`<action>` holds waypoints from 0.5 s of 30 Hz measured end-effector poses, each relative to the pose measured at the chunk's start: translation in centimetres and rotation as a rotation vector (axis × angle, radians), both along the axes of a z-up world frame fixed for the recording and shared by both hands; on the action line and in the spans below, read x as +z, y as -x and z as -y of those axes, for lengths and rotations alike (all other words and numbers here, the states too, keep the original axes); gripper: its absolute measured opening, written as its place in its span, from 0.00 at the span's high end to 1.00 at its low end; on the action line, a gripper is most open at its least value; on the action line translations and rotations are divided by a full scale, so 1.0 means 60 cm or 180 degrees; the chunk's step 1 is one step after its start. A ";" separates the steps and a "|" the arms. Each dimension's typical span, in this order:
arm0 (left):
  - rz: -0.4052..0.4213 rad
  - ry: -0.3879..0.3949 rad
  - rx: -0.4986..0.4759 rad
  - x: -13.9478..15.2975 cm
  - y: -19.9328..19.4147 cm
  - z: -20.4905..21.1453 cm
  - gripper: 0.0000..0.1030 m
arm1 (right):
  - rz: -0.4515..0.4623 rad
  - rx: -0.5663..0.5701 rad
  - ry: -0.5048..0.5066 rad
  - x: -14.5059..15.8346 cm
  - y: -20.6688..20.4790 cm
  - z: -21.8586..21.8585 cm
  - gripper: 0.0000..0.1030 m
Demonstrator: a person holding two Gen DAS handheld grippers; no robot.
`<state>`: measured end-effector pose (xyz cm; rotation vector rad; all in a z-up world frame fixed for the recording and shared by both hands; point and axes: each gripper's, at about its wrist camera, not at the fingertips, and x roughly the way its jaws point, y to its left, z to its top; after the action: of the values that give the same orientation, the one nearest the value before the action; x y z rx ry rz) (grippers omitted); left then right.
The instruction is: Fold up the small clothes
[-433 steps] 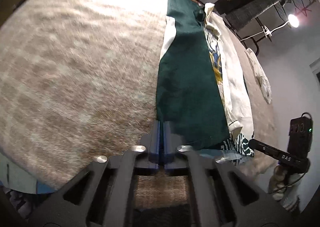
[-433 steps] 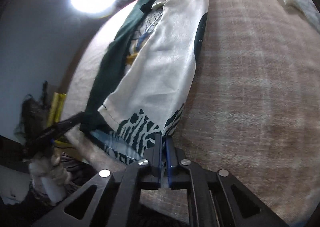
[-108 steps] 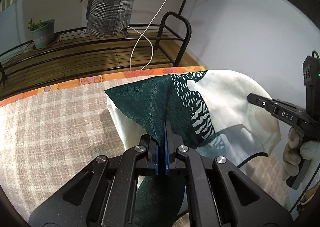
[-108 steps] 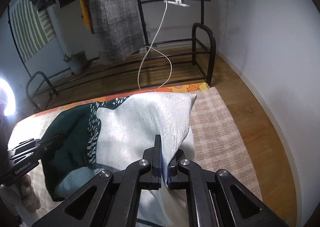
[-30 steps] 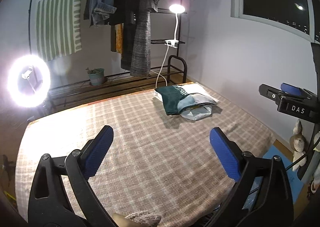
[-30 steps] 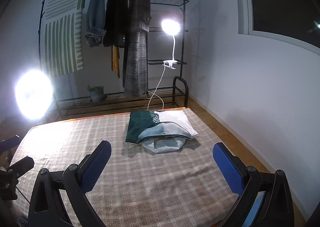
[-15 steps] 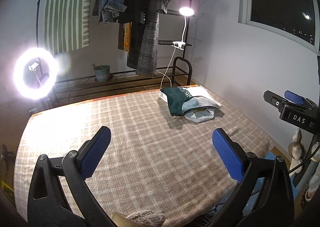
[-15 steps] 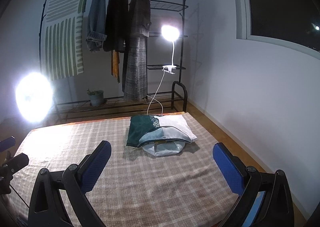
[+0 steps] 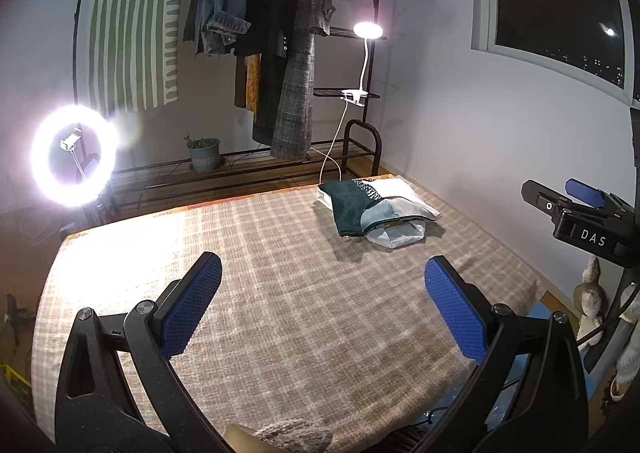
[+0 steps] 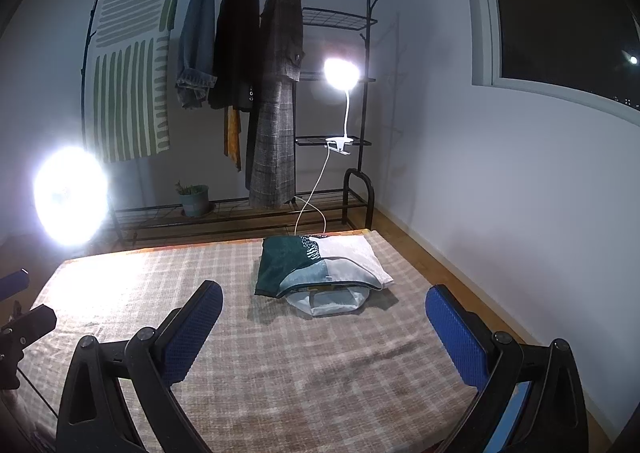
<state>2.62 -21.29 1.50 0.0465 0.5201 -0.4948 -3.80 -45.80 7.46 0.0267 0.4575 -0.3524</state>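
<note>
Green-and-white garment [image 10: 320,267] lies folded at the bed's [image 10: 280,373] far edge; both left tongs [image 9: 322,309] and right tongs [image 10: 324,327] hover released, well apart from it; this fold looks finished; you fetch another piece next.

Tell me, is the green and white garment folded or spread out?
Folded: the garment lies as a compact layered rectangle at the bed's far edge, on another folded piece.

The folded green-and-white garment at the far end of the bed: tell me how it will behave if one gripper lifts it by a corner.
The folded garment is soft layered cloth, so it would likely sag and come unfolded. A pale layer pokes out underneath and may slip free. It looks light, and the checked blanket beneath could bunch if pushed.
</note>
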 end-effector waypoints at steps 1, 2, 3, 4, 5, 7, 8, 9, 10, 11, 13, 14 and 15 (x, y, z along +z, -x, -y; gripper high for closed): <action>0.0007 0.0006 0.0003 0.001 0.001 -0.001 0.00 | 0.0002 0.0000 0.0004 0.001 0.001 0.000 0.00; 0.0011 0.0008 -0.0001 0.002 0.003 -0.002 0.00 | 0.0003 0.0000 0.0005 0.001 0.001 0.000 0.00; 0.0016 0.0008 -0.0004 0.003 0.004 -0.003 0.00 | 0.0005 0.0001 0.0005 0.001 0.001 0.000 0.00; 0.0019 0.0005 0.0001 0.003 0.005 -0.002 0.00 | 0.0009 0.0001 0.0007 0.002 0.002 0.000 0.00; 0.0030 0.0001 0.0003 0.004 0.006 -0.003 0.00 | 0.0012 0.0002 0.0007 0.002 0.002 0.000 0.00; 0.0031 0.0004 0.0000 0.005 0.008 -0.003 0.00 | 0.0017 0.0008 0.0003 0.003 0.003 0.000 0.00; 0.0032 0.0006 -0.0002 0.005 0.008 -0.003 0.00 | 0.0020 0.0011 0.0002 0.004 0.003 0.000 0.00; 0.0038 0.0005 0.0001 0.006 0.009 -0.003 0.00 | 0.0020 0.0014 0.0004 0.004 0.003 0.000 0.00; 0.0043 0.0003 0.0002 0.007 0.010 -0.002 0.00 | 0.0018 0.0010 0.0006 0.004 0.004 0.000 0.00; 0.0040 0.0004 -0.0004 0.007 0.010 -0.003 0.00 | 0.0017 0.0010 0.0006 0.004 0.004 0.000 0.00; 0.0041 0.0007 -0.0008 0.010 0.011 -0.005 0.00 | 0.0019 0.0014 0.0001 0.004 0.004 0.000 0.00; 0.0040 0.0007 -0.0011 0.009 0.010 -0.005 0.00 | 0.0022 0.0014 0.0000 0.004 0.004 -0.001 0.00; 0.0041 0.0005 -0.0012 0.009 0.010 -0.004 0.00 | 0.0025 0.0019 0.0000 0.003 0.004 -0.001 0.00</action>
<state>2.01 -21.03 2.04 0.0491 0.5071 -0.4982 -4.04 -45.76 7.67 0.0267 0.4496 -0.3462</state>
